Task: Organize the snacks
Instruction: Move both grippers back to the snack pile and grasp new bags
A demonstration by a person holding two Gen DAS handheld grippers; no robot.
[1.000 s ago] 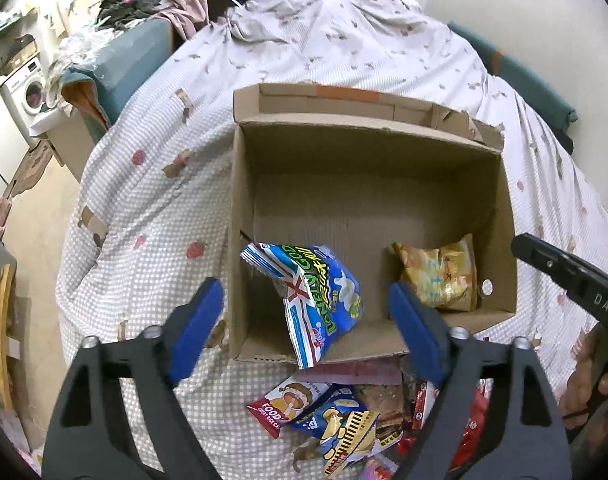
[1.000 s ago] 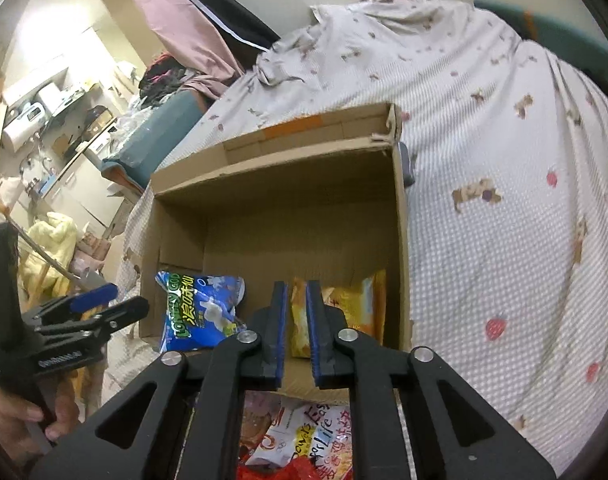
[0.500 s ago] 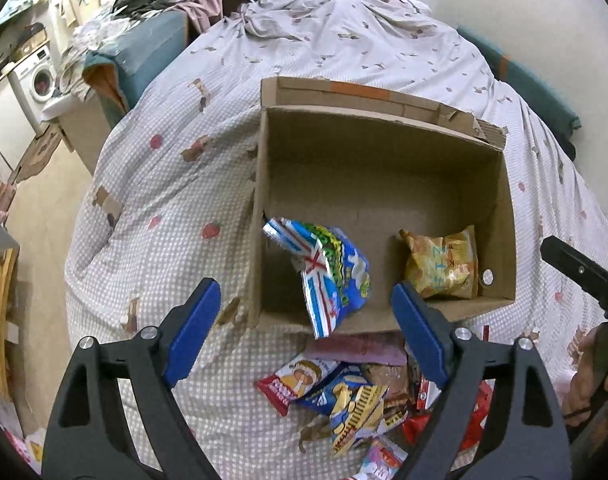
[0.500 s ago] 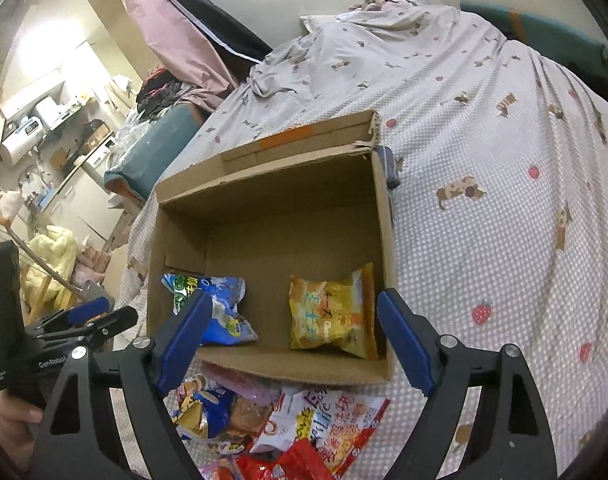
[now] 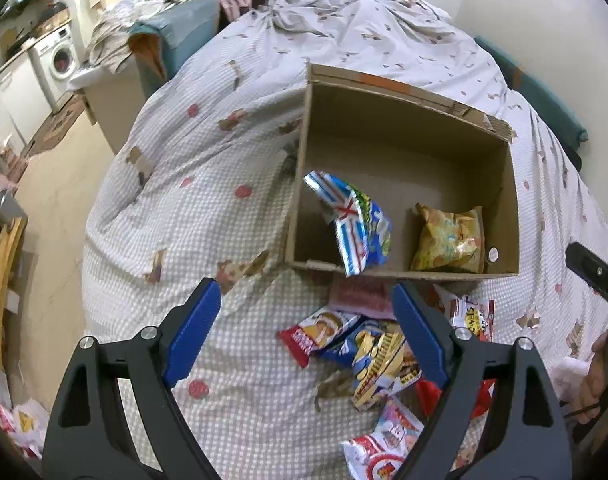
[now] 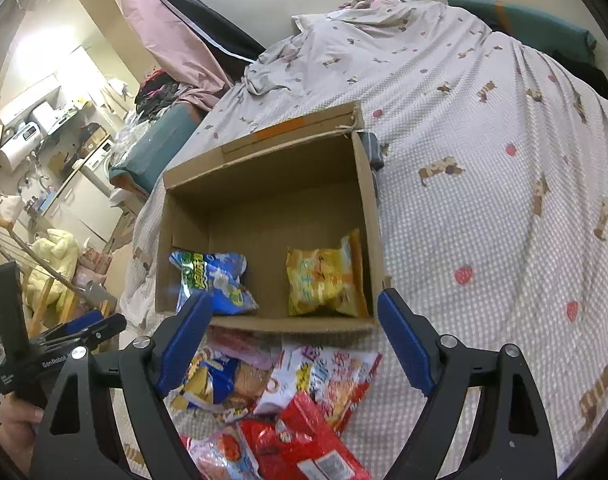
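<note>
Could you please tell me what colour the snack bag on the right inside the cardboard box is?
The snack bag is yellow-orange, clearest in the right wrist view.

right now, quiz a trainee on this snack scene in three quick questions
1. How many snack bags lie inside the cardboard box?
2. True or false: the right gripper holds a bag between its fingers.
3. Where are the unsorted snacks? A) on the bed in front of the box B) inside the box C) on the floor

Key:
1. Two: the blue bag and the yellow bag.
2. False; it is open and holds nothing, like the left gripper.
3. A
</note>
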